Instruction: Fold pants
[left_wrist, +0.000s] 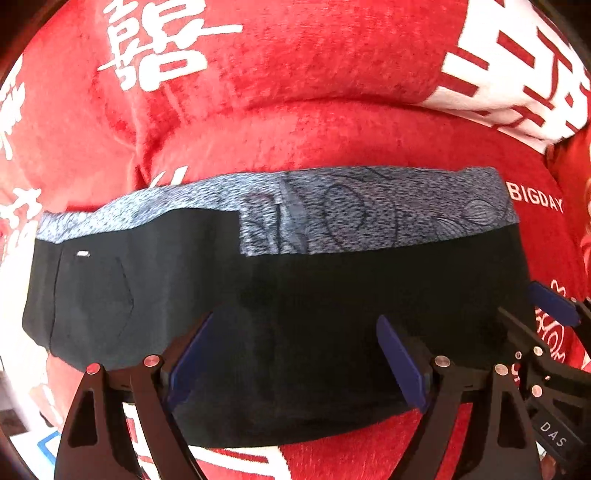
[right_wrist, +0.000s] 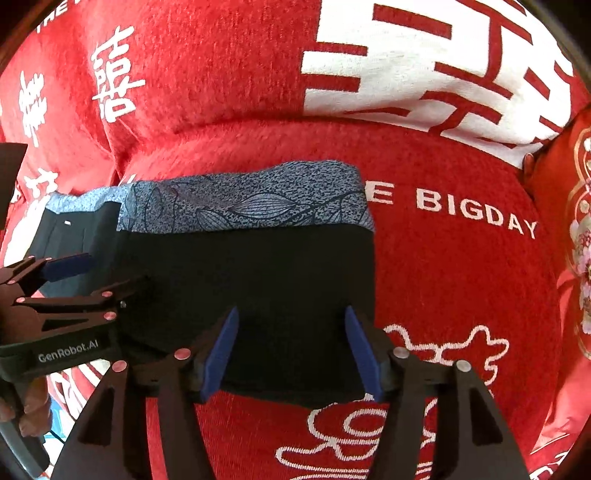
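Note:
The pants (left_wrist: 295, 295) lie folded into a wide black band on a red blanket, with a blue-grey leaf-patterned strip (left_wrist: 369, 210) along the far edge. My left gripper (left_wrist: 295, 350) is open over the near middle of the pants, holding nothing. My right gripper (right_wrist: 291, 347) is open over the pants' (right_wrist: 258, 266) near right corner, also empty. Each gripper shows at the edge of the other's view: the right one (left_wrist: 546, 314) and the left one (right_wrist: 85, 273).
The red plush blanket (right_wrist: 443, 258) with white characters and "BIGDAY" lettering covers the whole surface and rises in a fold behind the pants. A red embroidered cushion (right_wrist: 576, 240) sits at the far right. A fingertip (right_wrist: 33, 410) shows at the lower left.

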